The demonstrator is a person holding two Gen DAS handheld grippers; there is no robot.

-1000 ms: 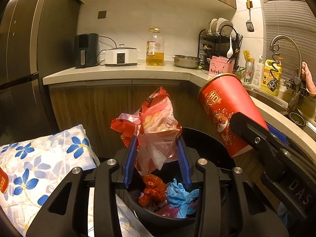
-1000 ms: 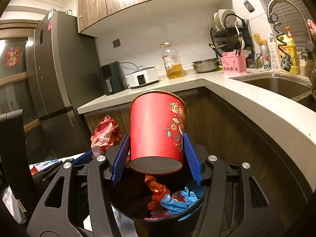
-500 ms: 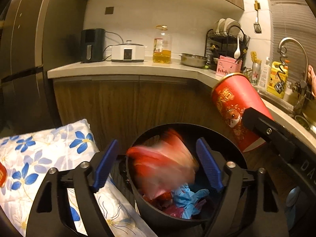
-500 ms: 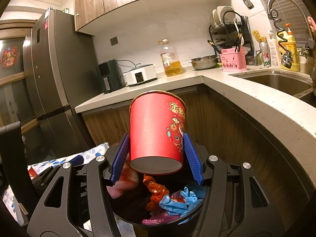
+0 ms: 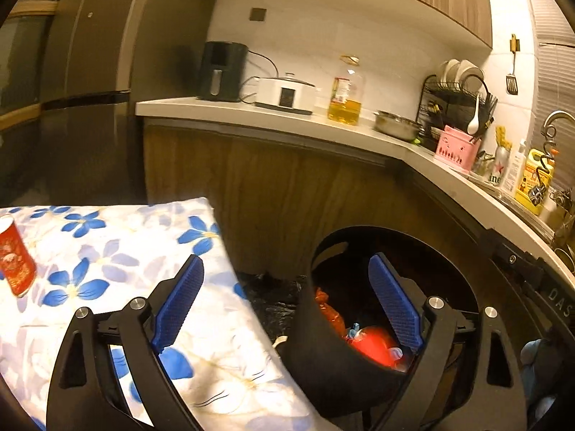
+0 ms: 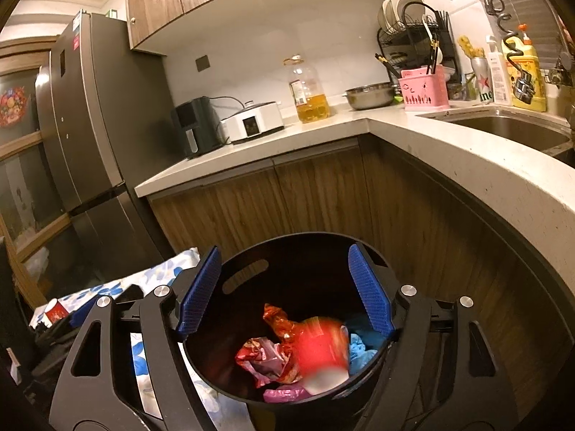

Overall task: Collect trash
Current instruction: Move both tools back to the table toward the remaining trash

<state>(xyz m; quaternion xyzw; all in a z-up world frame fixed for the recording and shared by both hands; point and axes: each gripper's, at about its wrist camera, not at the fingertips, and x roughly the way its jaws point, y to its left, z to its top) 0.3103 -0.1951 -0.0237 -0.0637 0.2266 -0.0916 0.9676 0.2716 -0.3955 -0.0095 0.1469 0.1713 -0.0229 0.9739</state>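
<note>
The black trash bin (image 6: 287,323) stands on the floor against the wooden kitchen cabinets, open-topped and already part filled, and it is the biggest thing in both wrist views. Just beside it is the table (image 5: 107,251) under a blue-flowered cloth, its edge close to the bin's rim. The right gripper (image 6: 287,294) hovers over the bin mouth with its fingers (image 6: 370,294) opening and nothing between them; below, a blurred red paper cup (image 6: 320,352) is dropping among a crumpled red wrapper (image 6: 266,359) and a blue glove (image 6: 359,352). The left gripper (image 5: 287,305) straddles the gap between table and bin, fingers (image 5: 179,301) spreading wide and empty as well. So the drop step looks about finished for both hands. The smallest thing in play is a second red cup (image 5: 14,258) standing upright near the table's far left edge, well apart from the bin. The next move probably calls for the left gripper to reach across the cloth, close on that cup without tipping it, and carry it to the bin.
</note>
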